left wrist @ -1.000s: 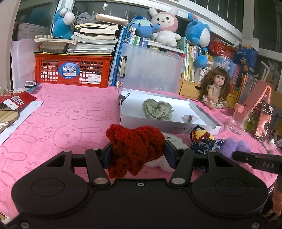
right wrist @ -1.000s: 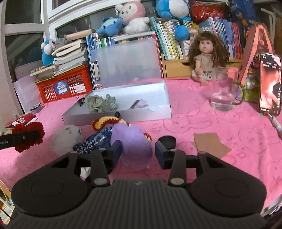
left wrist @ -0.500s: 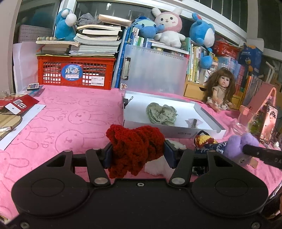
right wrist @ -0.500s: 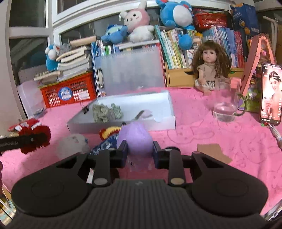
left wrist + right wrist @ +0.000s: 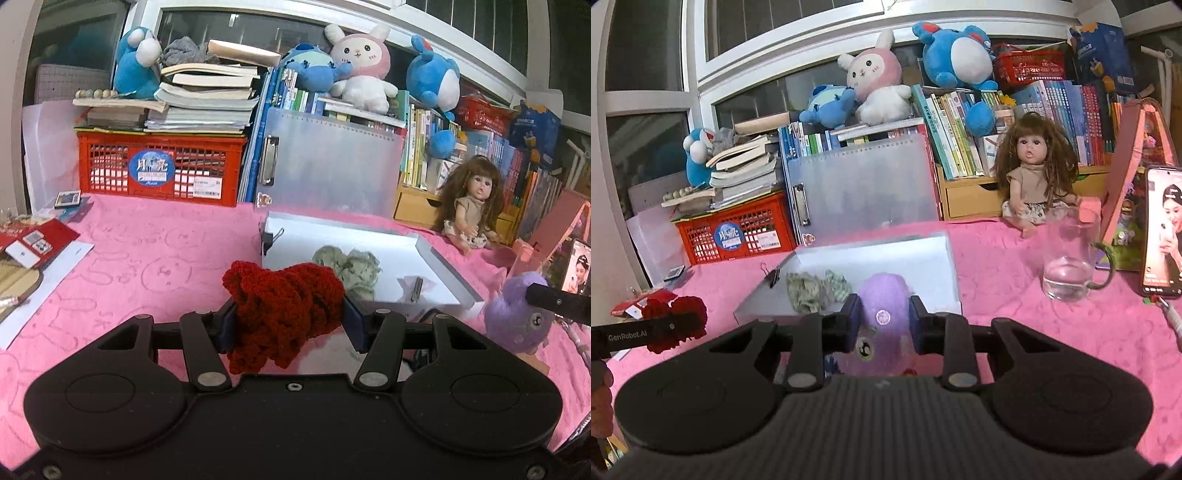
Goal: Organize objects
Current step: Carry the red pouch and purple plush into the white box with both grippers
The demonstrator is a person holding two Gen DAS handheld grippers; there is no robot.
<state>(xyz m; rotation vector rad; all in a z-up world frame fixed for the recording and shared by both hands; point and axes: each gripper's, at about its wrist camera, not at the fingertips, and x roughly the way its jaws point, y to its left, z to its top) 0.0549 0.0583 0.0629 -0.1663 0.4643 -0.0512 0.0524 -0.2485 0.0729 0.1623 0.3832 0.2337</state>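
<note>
Red crocheted bundle (image 5: 284, 314) and purple plush (image 5: 882, 314) clamped aloft; green scrunchie (image 5: 347, 267) boxed.

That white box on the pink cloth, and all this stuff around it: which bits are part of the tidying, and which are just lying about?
Part of the job:
- white box
- red knitted piece, clamped in the left gripper
- purple plush toy, clamped in the right gripper
- green cloth in the box

Just lying about:
- doll
- glass mug
- phone
- red crate

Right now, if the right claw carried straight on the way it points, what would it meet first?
Most likely the white tray just ahead: the right claw, shut on the purple plush, aims over its near wall toward the green fabric. Depth is hard to judge.
</note>
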